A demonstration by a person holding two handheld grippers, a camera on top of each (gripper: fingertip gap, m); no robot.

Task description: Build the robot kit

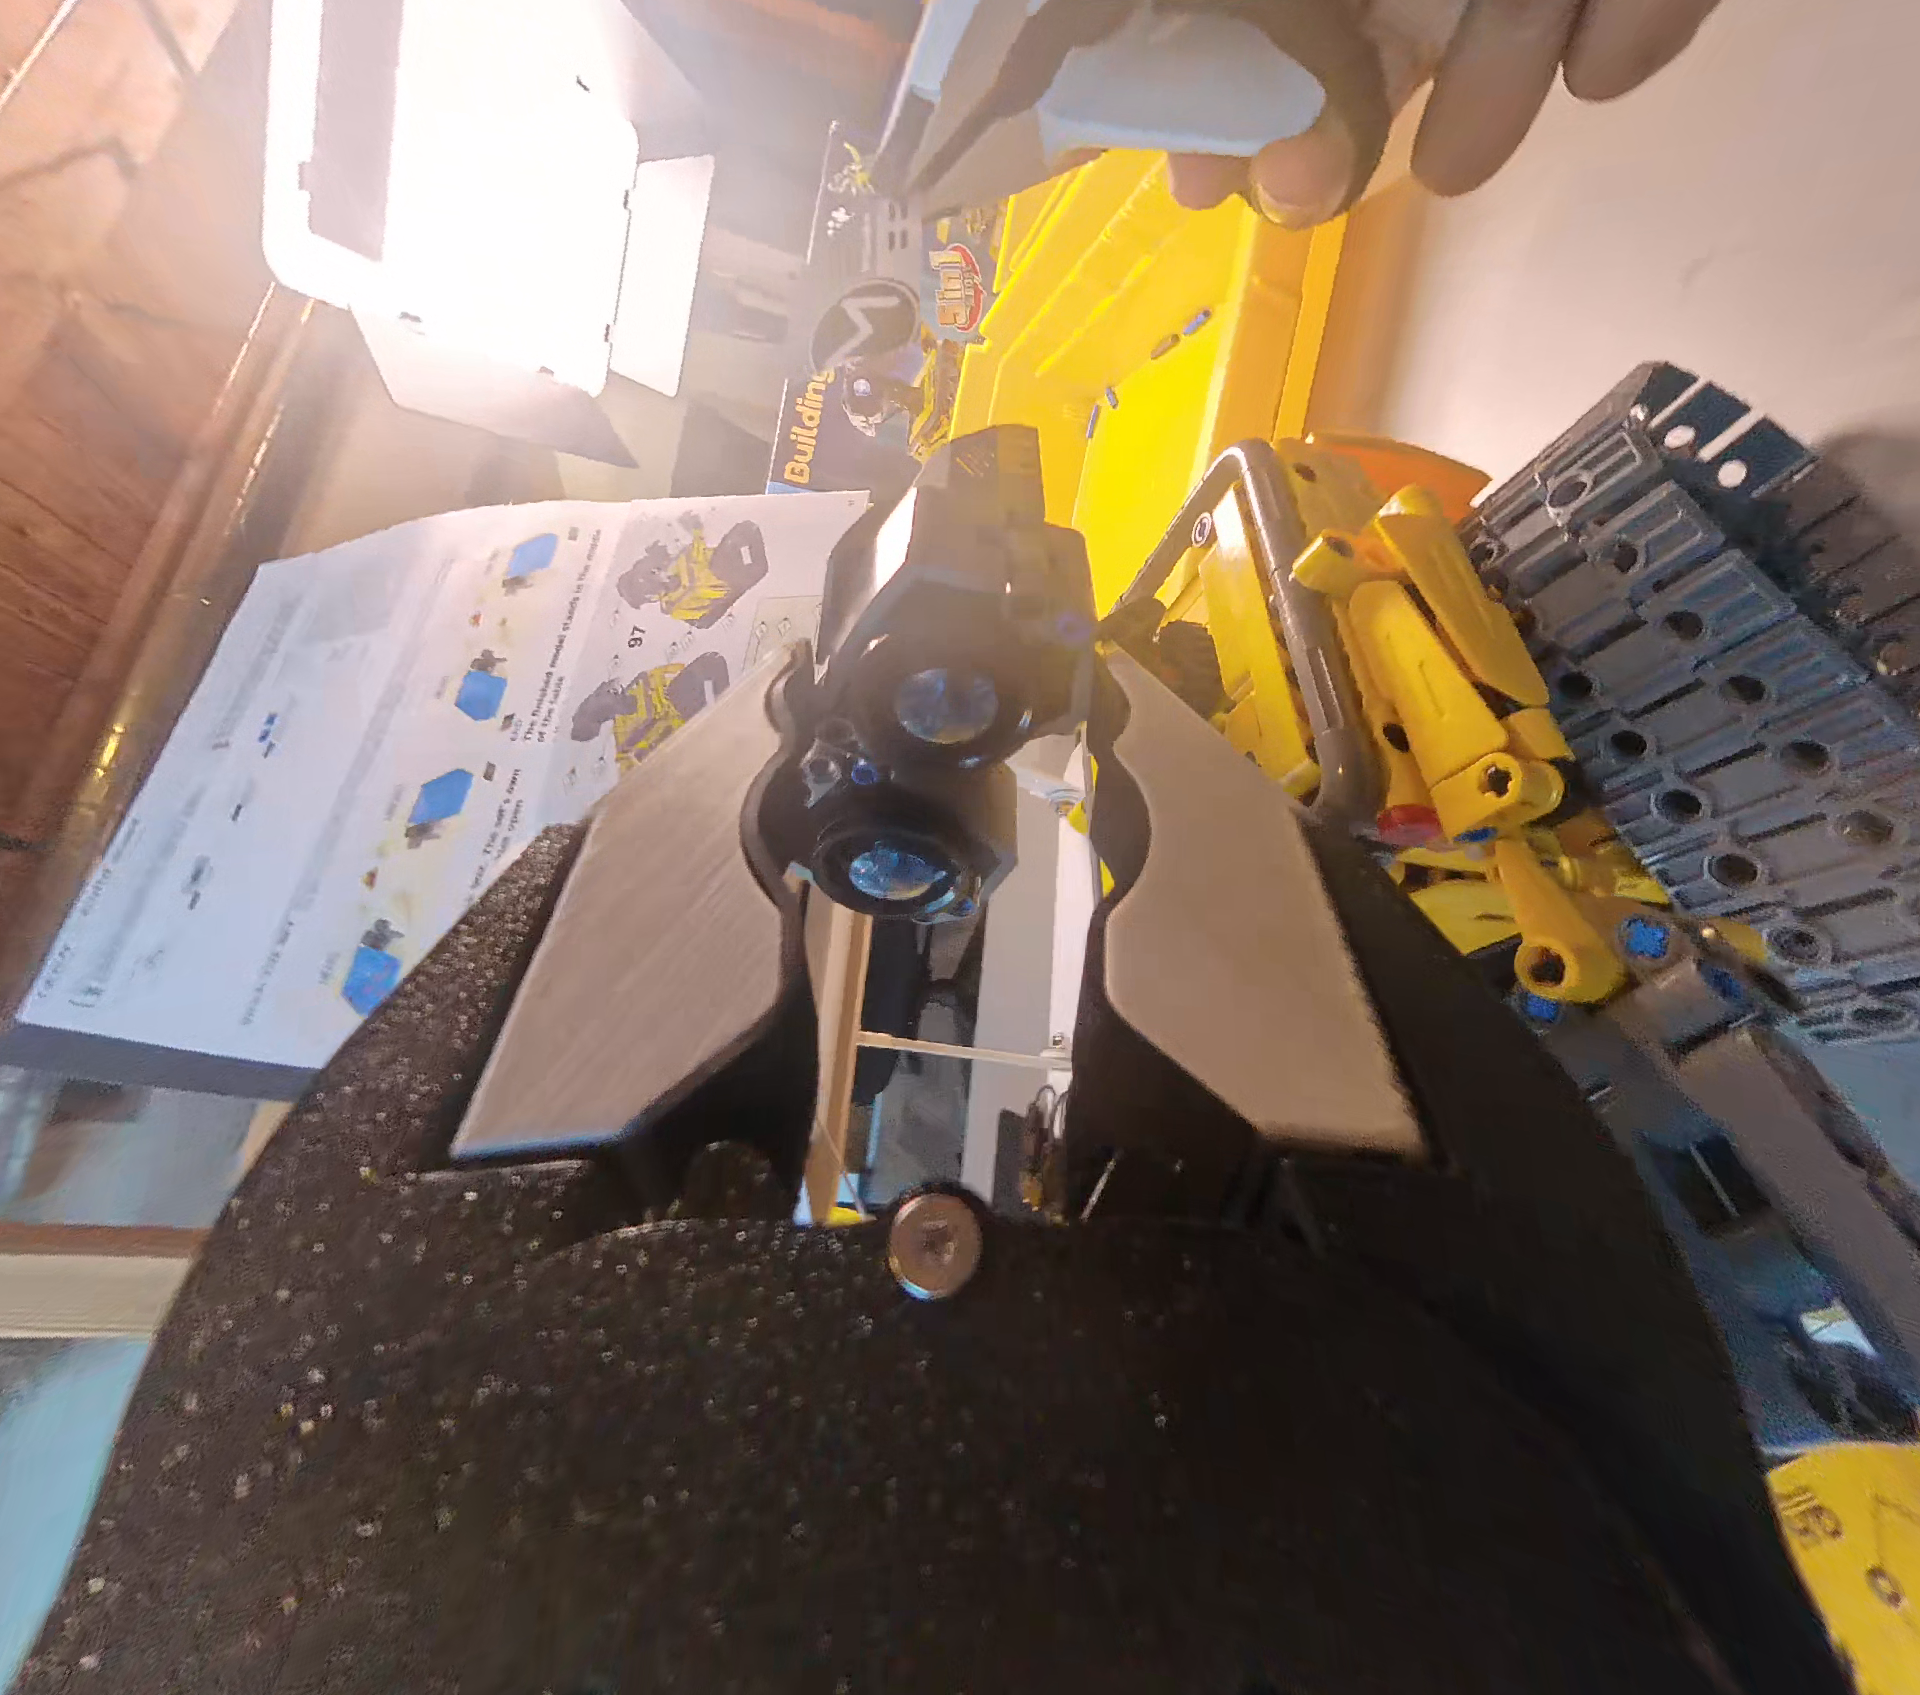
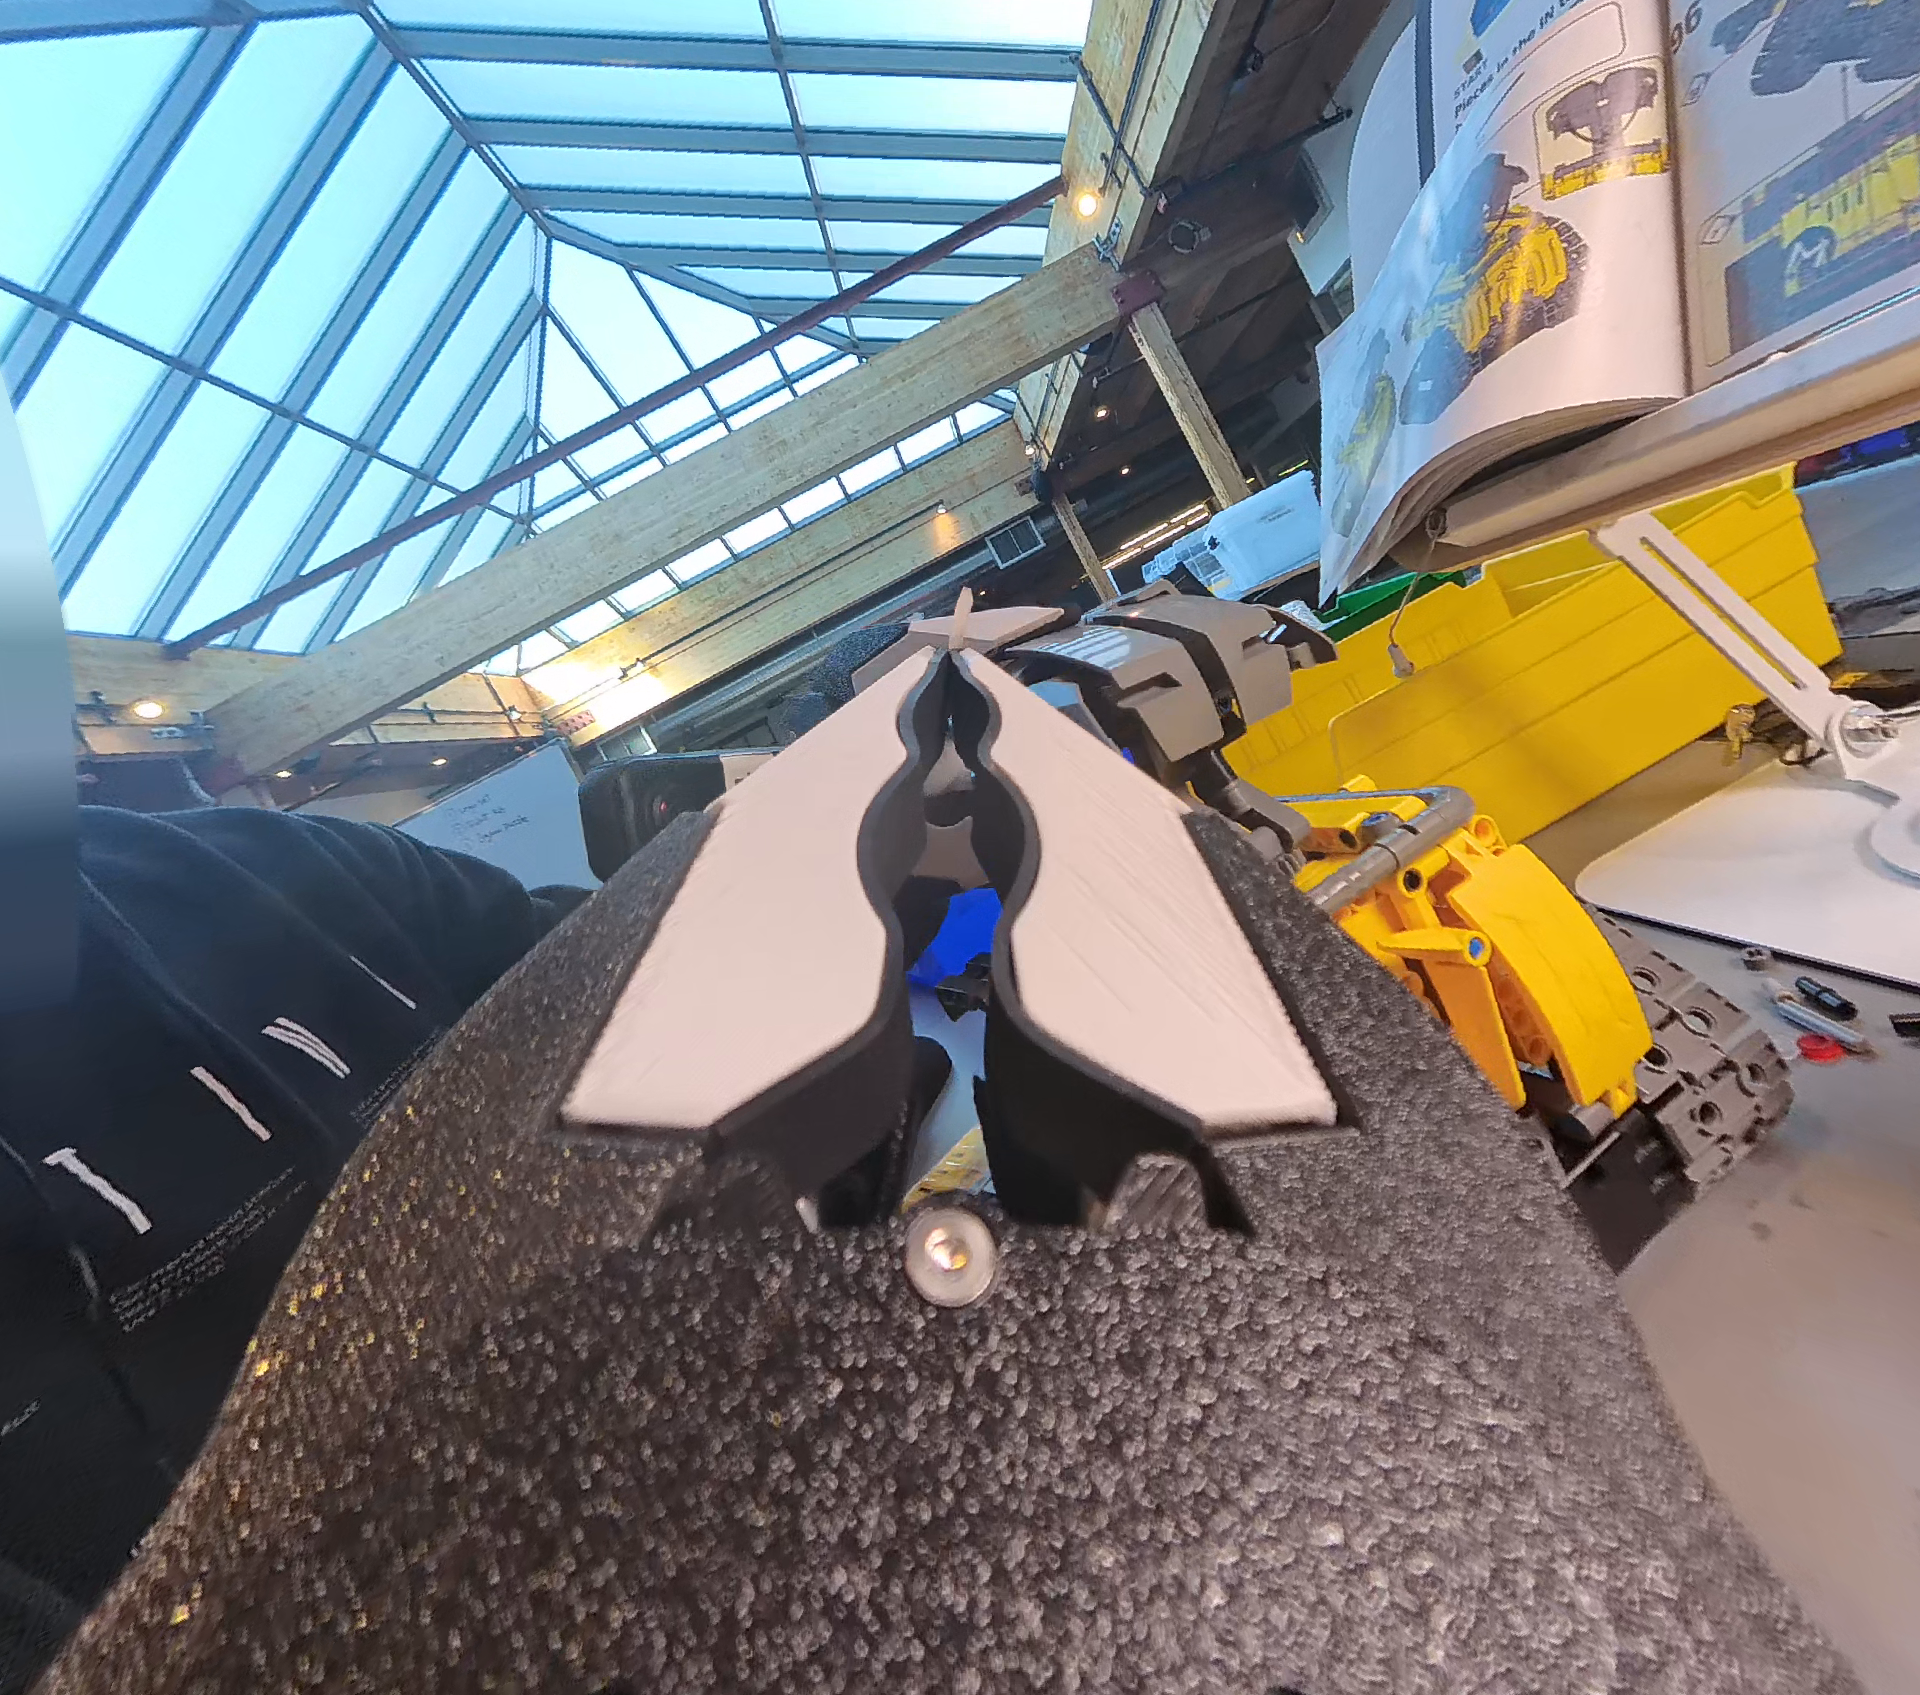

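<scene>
My left gripper (image 1: 940,710) clamps the black binocular head (image 1: 935,658) of the yellow tracked brick robot (image 1: 1455,710), whose treads sit at three o'clock. My right gripper (image 2: 951,658) is pinched onto a thin grey piece (image 2: 971,622); the instruction booklet (image 2: 1538,274) lies at one o'clock.

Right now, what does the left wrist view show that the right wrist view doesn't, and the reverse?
Left only: the left gripper shut on the model's black head, a bare hand on the right gripper, a bright lamp, the set's box.
Right only: the glass roof, wooden beams, a dark sleeve, small loose parts, the right gripper's tips closed.
Both: the yellow model, its grey tracks, the booklet, a yellow bin.
</scene>
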